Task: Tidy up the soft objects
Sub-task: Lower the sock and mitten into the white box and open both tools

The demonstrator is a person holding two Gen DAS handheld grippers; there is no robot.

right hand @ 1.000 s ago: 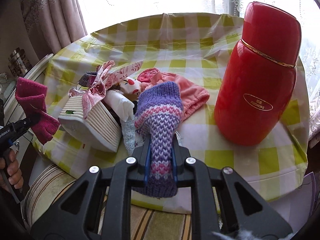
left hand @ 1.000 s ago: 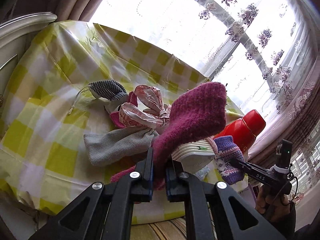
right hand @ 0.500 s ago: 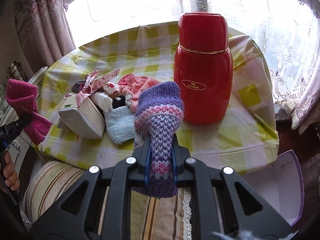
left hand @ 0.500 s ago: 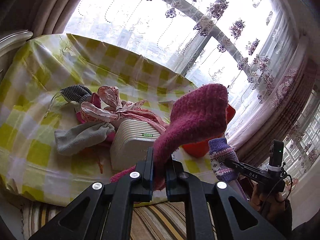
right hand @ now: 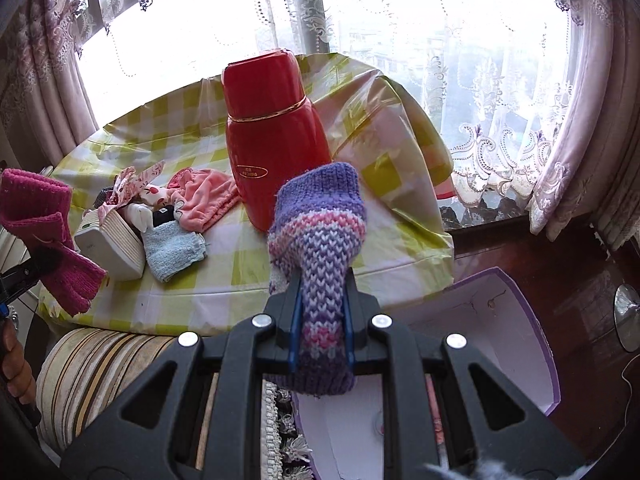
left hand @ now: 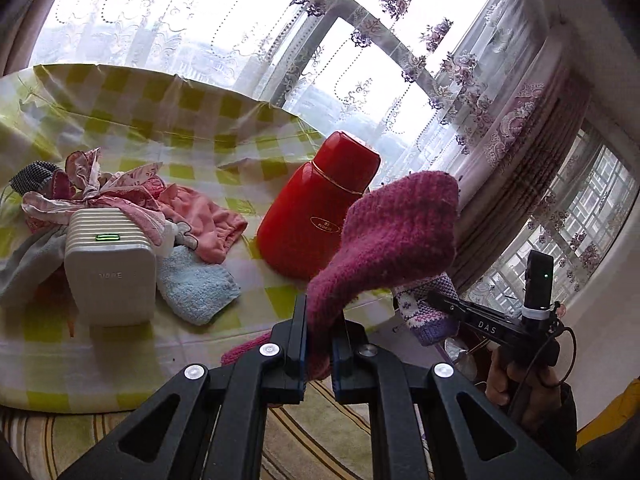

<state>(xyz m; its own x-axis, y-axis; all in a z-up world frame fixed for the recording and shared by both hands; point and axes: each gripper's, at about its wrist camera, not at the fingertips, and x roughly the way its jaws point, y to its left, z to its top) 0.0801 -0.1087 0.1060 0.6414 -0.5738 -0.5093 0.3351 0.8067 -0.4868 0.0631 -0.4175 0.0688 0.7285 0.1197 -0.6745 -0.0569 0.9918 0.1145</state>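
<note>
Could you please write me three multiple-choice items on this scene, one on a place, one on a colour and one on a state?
1. Where does the light blue sock lie?
A. on the checked tablecloth
B. in the purple box
C. on the flask

2. What colour is the flask?
A. green
B. red
C. white

3. What is the right gripper doing?
A. standing open
B. gripping the flask
C. gripping a purple striped sock

Answers: 1 A, it rests on the cloth beside the white case. 2 B, red body. 3 C, the sock sits clamped between its fingers.

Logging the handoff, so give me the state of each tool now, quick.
Left tool: shut on the magenta knit sock.
Right tool: shut on the purple striped knit sock.
</note>
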